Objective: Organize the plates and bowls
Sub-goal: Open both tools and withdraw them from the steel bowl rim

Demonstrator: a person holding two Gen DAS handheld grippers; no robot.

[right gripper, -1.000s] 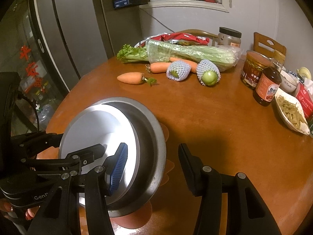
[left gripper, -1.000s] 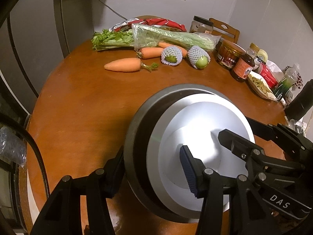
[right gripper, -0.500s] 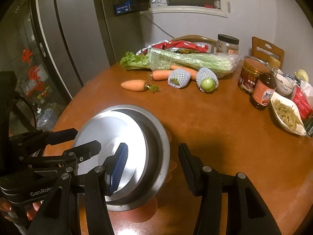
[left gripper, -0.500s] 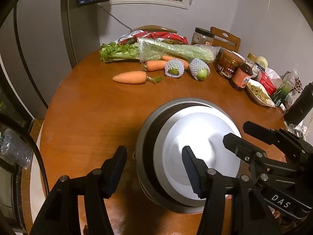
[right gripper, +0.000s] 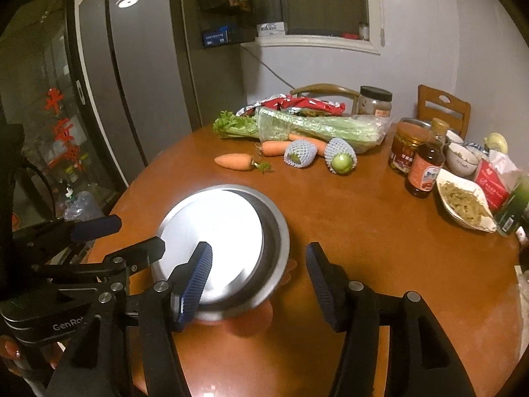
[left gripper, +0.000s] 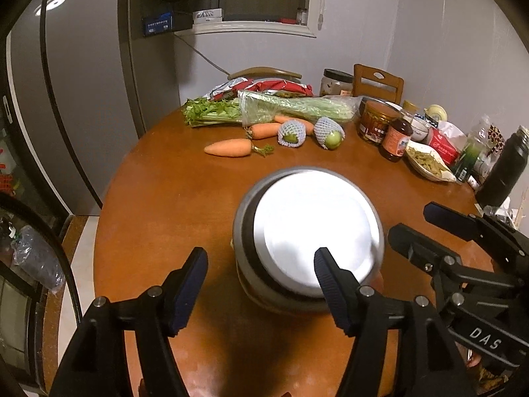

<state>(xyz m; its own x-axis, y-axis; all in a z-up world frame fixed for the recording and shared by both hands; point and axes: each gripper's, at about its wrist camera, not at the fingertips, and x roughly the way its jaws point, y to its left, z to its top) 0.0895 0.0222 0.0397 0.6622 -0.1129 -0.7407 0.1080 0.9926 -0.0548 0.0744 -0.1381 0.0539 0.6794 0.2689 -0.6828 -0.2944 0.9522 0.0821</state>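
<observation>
On the table's near side: a stack of metal dishes (left gripper: 307,231) sits on the brown round table (left gripper: 172,198), lying between the two grippers
Left gripper (left gripper: 261,286): fingers spread wide, holding nothing; the left pad hangs over bare wood, the right pad overlaps the stack's near rim in the view, contact not clear
Stack build: a pale shallow plate (right gripper: 211,231) lies in a wider dark-walled steel bowl (right gripper: 274,248); something orange shows under the bowl's near edge, too blurred to name
Facing: hollows face up; the dishes are round, so no long axis; the plate sits off-centre, toward the left gripper's side of the bowl
Right gripper (right gripper: 256,284): fingers spread, empty; its left pad covers the plate's near edge in the view, its right pad is over bare table
Far side: a carrot (left gripper: 228,148), two netted green fruits (left gripper: 291,134) and bagged celery (left gripper: 291,109), well apart from the stack
Right edge: jars, a sauce bottle (right gripper: 426,168) and a dish of food (right gripper: 466,201), also well apart
</observation>
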